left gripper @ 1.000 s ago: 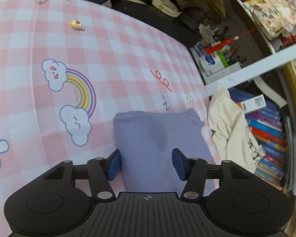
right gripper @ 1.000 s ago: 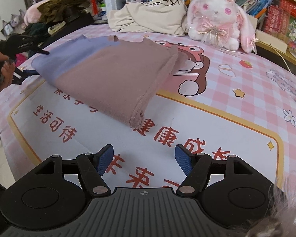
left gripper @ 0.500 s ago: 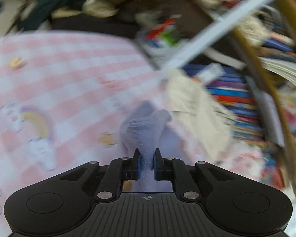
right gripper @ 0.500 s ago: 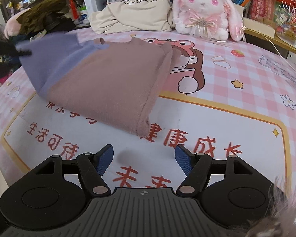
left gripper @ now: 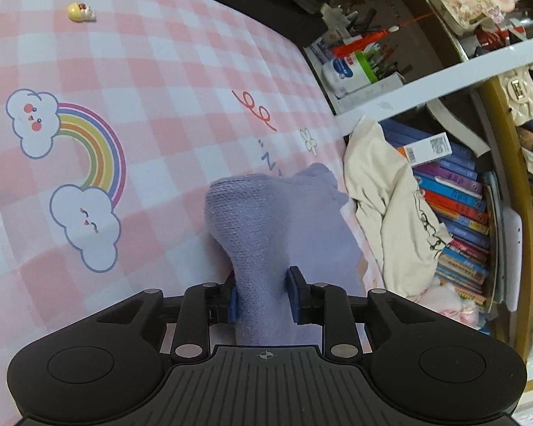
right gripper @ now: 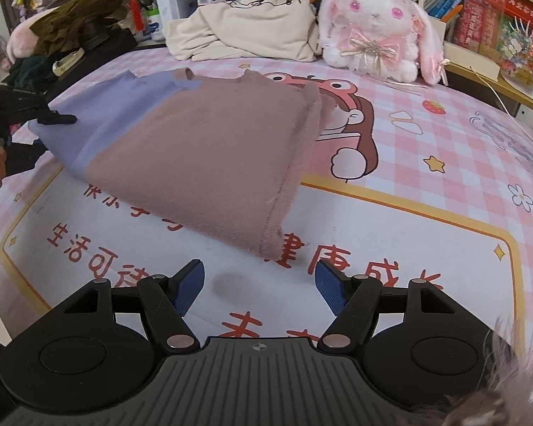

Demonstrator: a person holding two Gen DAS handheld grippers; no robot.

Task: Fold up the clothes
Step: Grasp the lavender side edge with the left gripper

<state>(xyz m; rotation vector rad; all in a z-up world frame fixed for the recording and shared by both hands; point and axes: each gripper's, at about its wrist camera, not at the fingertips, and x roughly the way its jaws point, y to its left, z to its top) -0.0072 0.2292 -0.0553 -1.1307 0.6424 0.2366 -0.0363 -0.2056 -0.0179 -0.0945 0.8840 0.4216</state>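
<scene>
A folded knit garment, dusty pink (right gripper: 209,156) with a lavender part (right gripper: 99,120), lies on the printed pink-check table cover (right gripper: 444,184). In the left wrist view my left gripper (left gripper: 263,293) has its blue pads against a bunched fold of the lavender cloth (left gripper: 263,227), which rises between the jaws. The left gripper also shows at the left of the right wrist view (right gripper: 53,119), on the lavender edge. My right gripper (right gripper: 259,284) is open and empty, just in front of the pink corner (right gripper: 270,245), not touching it.
A cream garment (right gripper: 245,32) and a pink plush rabbit (right gripper: 376,32) sit at the table's far edge by bookshelves (left gripper: 455,206). A small yellow toy (left gripper: 80,11) lies on the cover. Dark clothes (right gripper: 74,17) are piled beyond the left edge.
My left gripper went from open around the flat lavender edge to clamped on it, lifting it in a fast swing, then brought it back low over the table. The right gripper stayed open.
</scene>
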